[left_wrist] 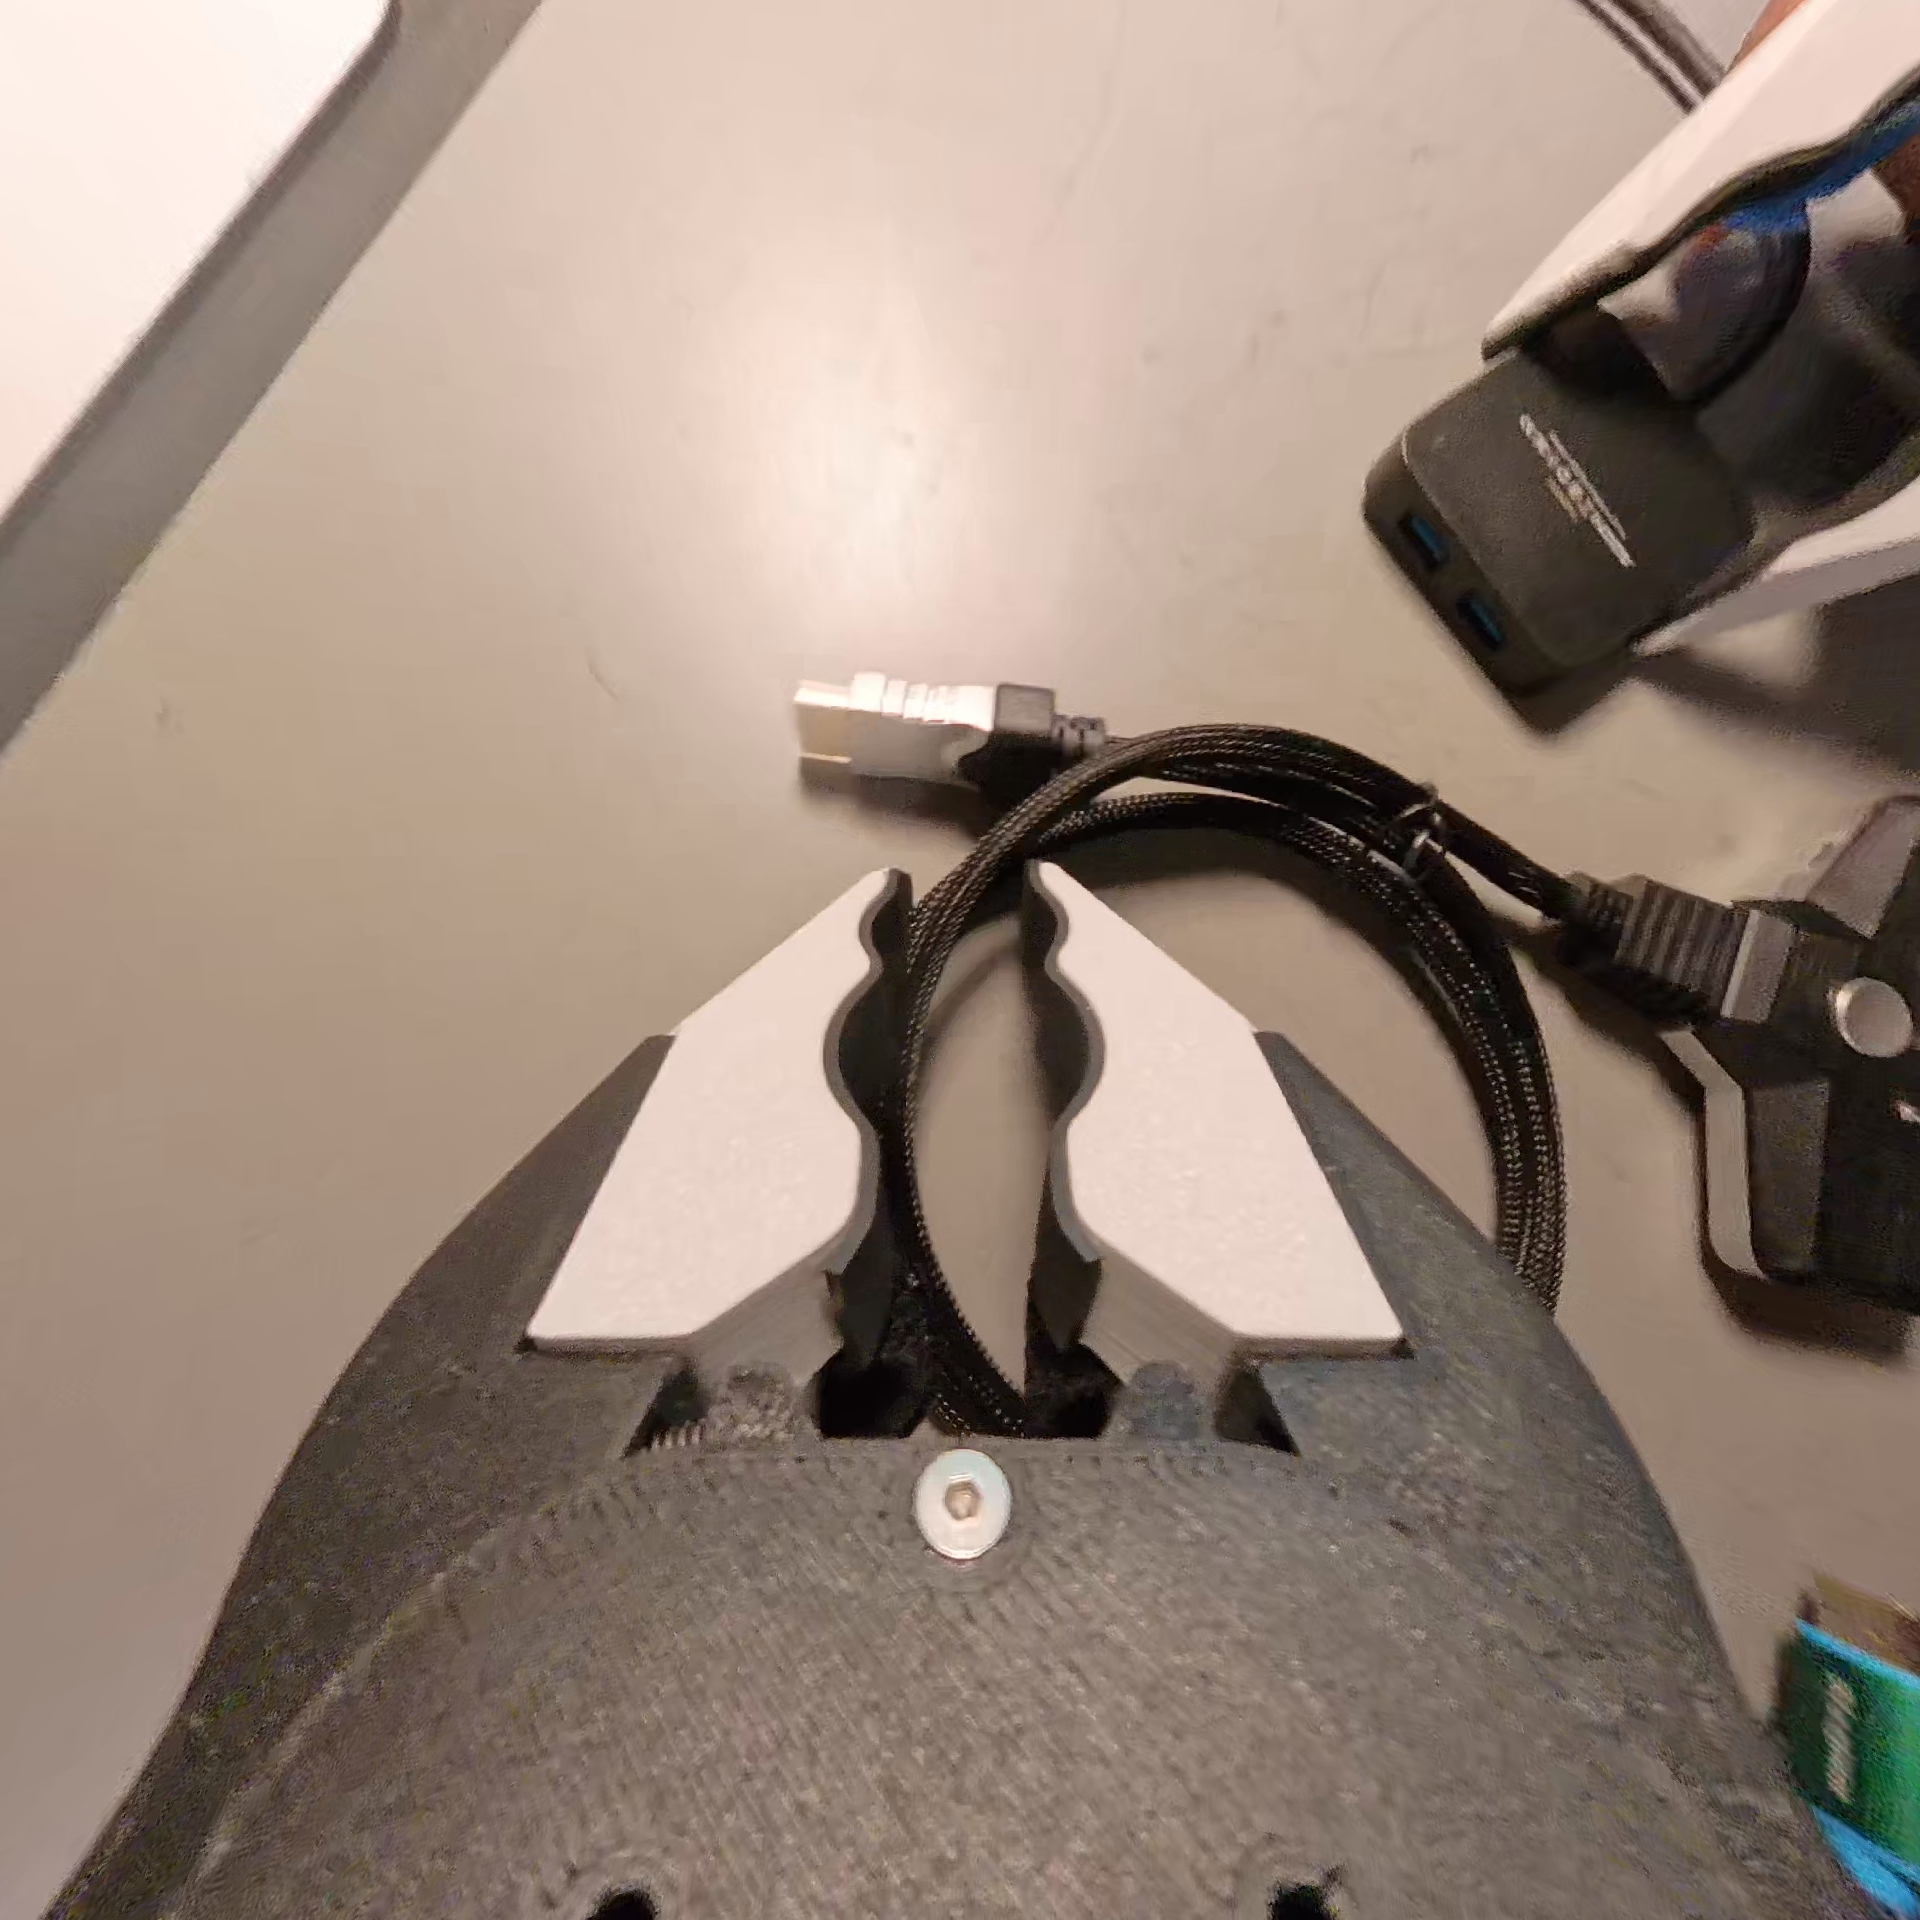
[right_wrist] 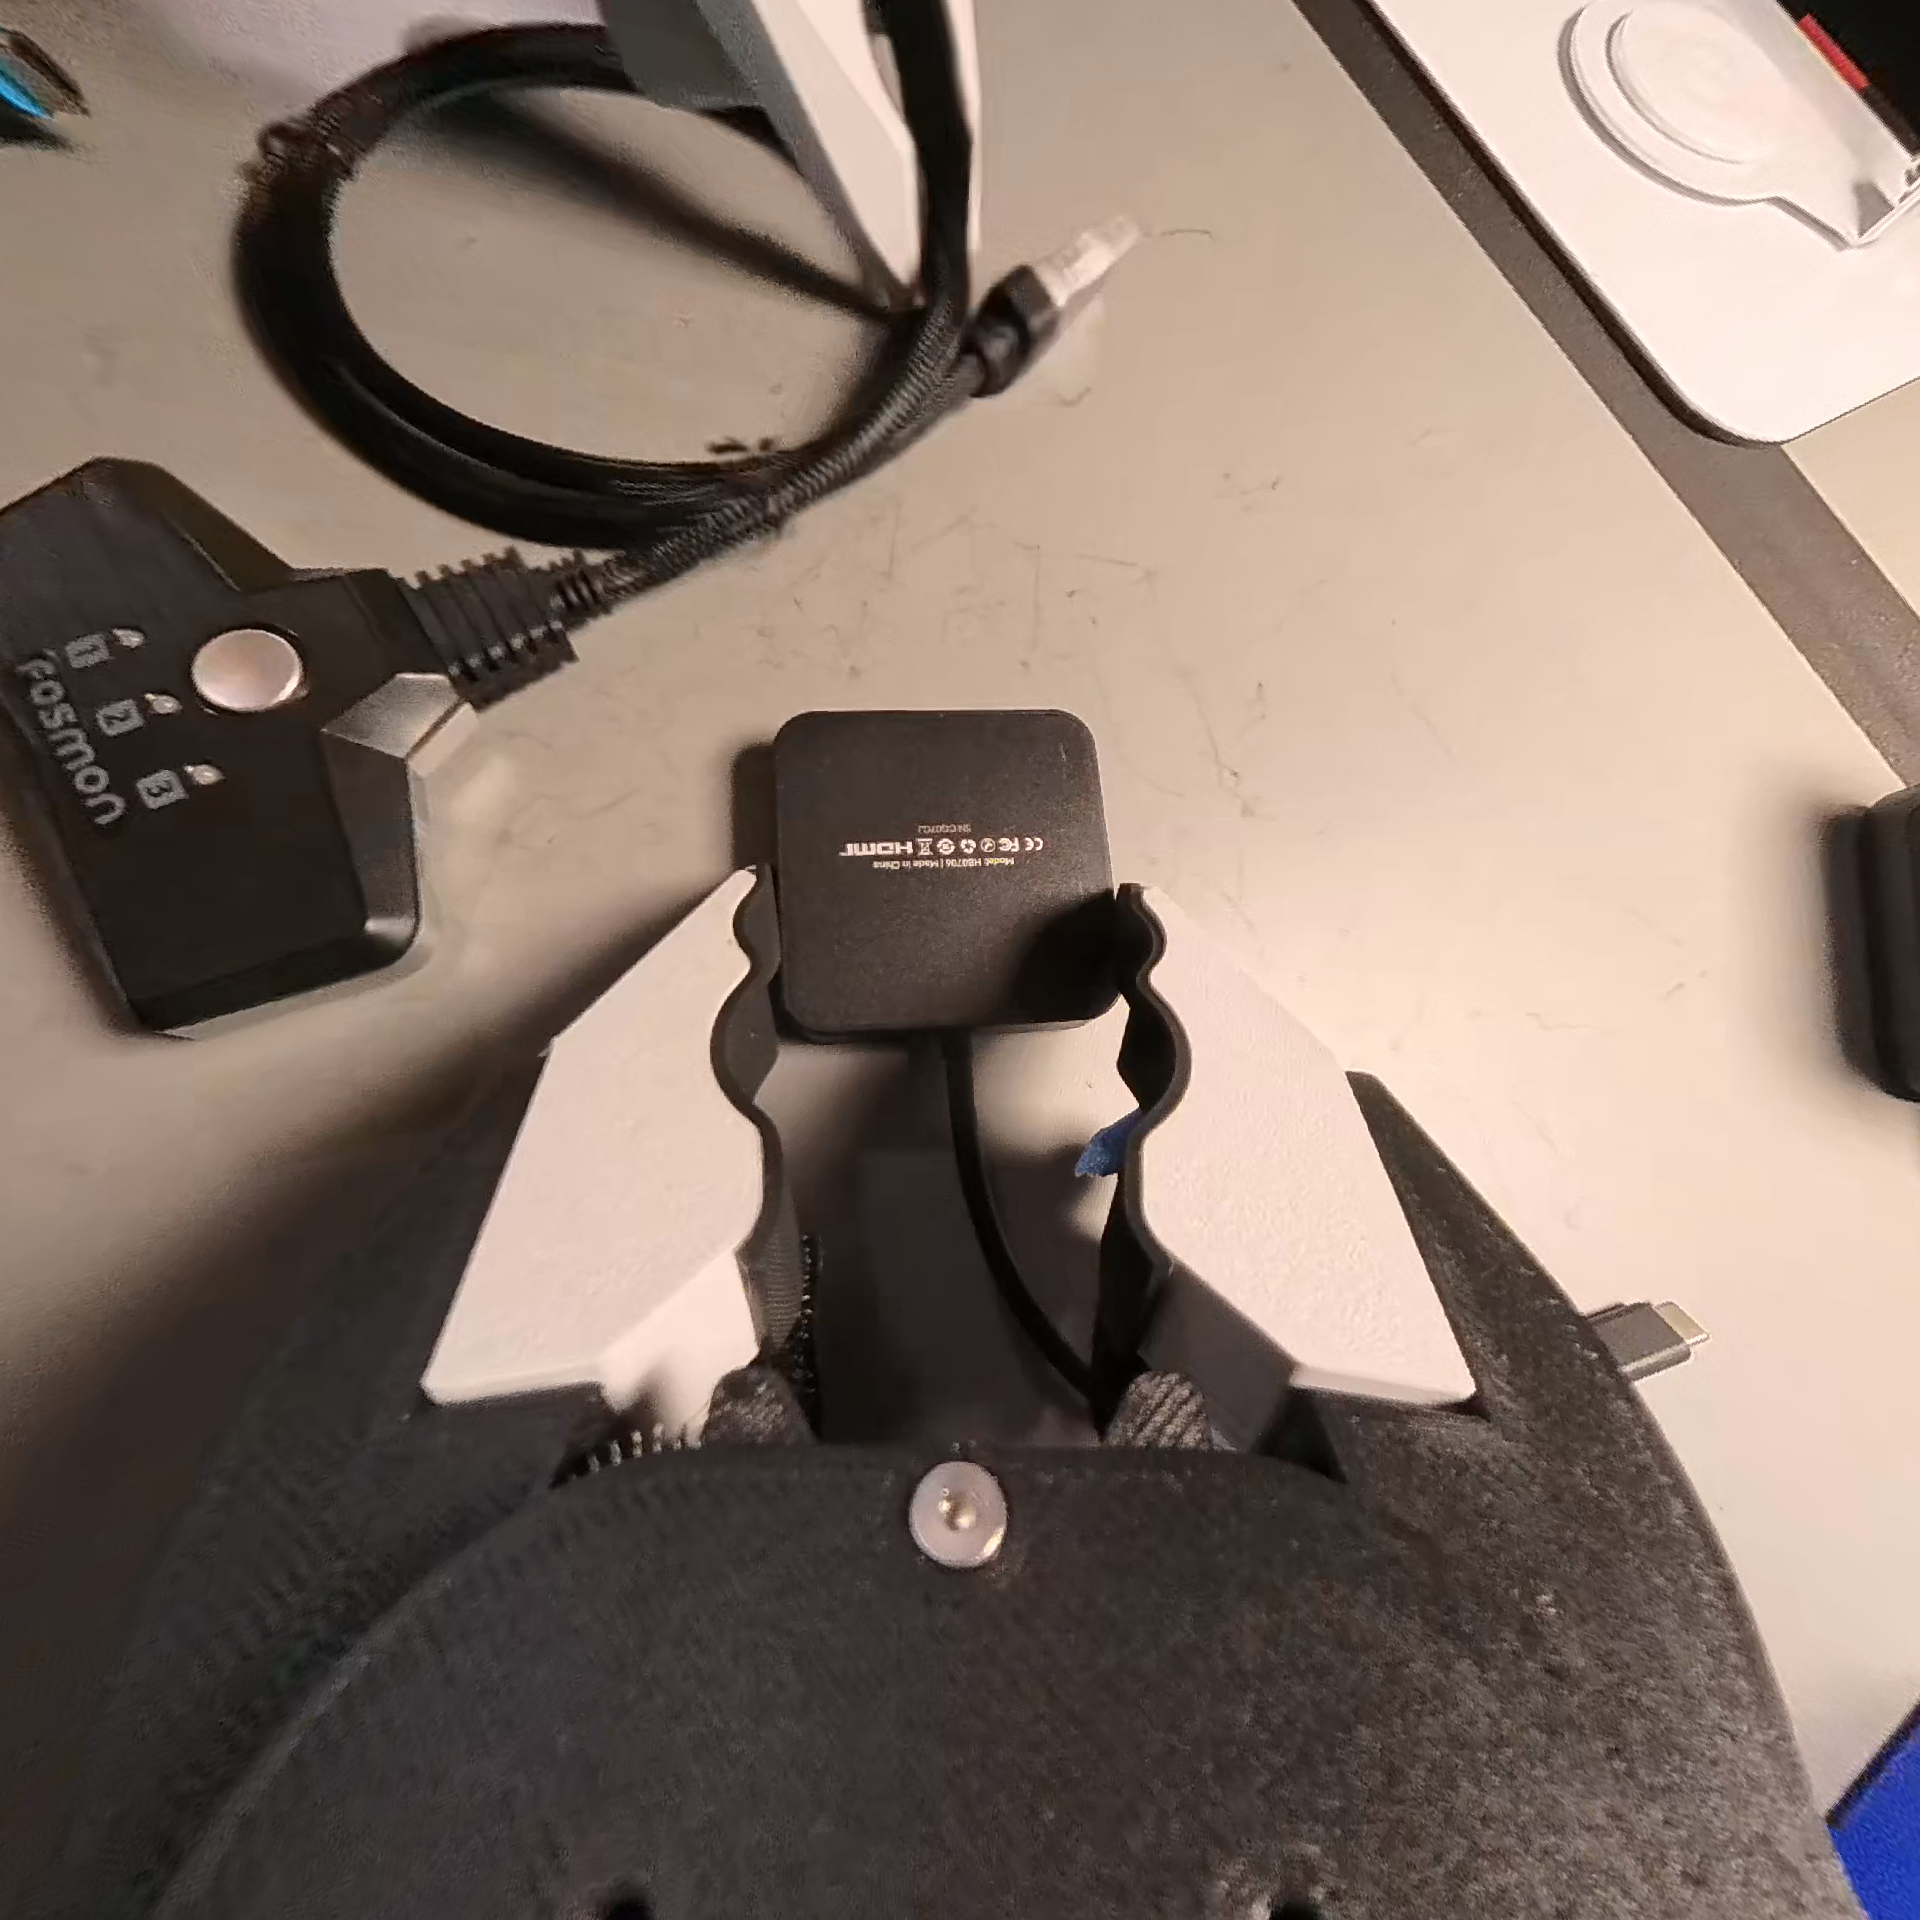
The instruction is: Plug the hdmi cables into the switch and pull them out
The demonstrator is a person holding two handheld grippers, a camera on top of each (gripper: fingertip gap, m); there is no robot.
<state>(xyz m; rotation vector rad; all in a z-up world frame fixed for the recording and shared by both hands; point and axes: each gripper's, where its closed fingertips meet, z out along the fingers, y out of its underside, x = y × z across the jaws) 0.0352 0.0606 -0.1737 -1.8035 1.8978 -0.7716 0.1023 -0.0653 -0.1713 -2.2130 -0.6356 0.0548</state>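
Observation:
A black HDMI switch with a round silver button lies on the grey table; it also shows in the left wrist view. A black braided HDMI cable is plugged into it and loops round. Its free silver plug lies on the table. My left gripper is slightly open over the loop, and the cable runs between its fingers with a gap beside it. My right gripper is shut on a small square black hub, whose thin cord runs back to a plug.
A white device lies beyond the table's dark edge at the upper right. A dark object sits at the right edge. A blue-green strap hangs at the lower right of the left wrist view. One gripper's finger ends stand about 15 cm off the other's.

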